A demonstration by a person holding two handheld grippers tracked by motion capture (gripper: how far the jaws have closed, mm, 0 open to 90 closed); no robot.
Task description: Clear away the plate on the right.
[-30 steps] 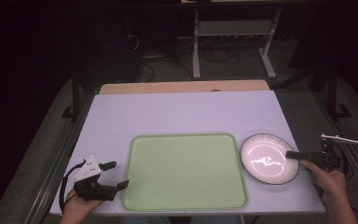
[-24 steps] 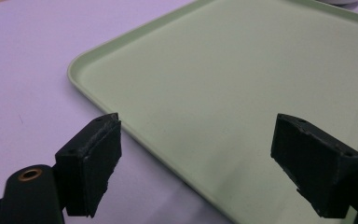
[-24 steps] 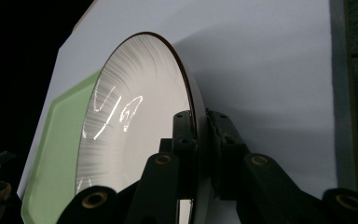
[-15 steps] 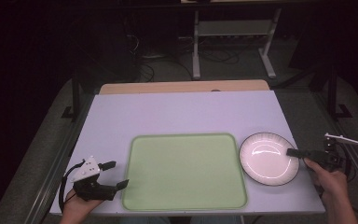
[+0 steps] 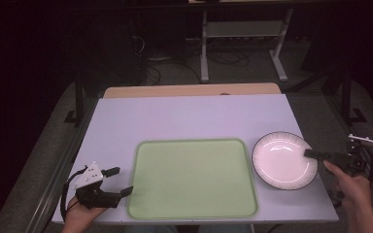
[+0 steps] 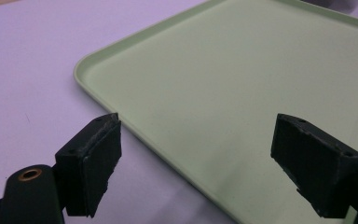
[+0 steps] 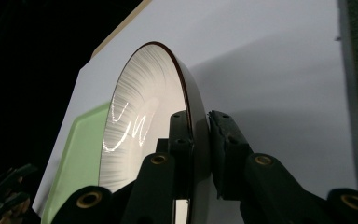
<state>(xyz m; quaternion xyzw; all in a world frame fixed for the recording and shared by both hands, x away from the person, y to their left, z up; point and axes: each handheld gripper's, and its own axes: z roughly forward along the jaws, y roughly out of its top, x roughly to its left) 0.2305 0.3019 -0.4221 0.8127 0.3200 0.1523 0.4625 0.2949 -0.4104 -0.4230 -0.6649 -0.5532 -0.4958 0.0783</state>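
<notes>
A white ribbed plate with a dark rim (image 5: 284, 159) is at the right of the pale table (image 5: 189, 116). My right gripper (image 5: 315, 154) is shut on its right rim; in the right gripper view the jaws pinch the rim (image 7: 200, 140) and the plate (image 7: 140, 126) hangs a little above the table. A pale green tray (image 5: 192, 177) lies at the front middle, with nothing on it. My left gripper (image 5: 119, 180) rests open at the tray's left edge. In the left gripper view its jaws (image 6: 200, 135) stand wide apart over the tray's near corner (image 6: 242, 84).
A wooden strip (image 5: 189, 91) runs along the table's far edge. A white metal stand (image 5: 243, 43) and cables sit on the dark floor behind. The table's right edge is close to my right hand (image 5: 354, 191).
The plate has risen slightly off the table in my right gripper and tilted, so the light reflection on it changed. My left gripper has stayed put.
</notes>
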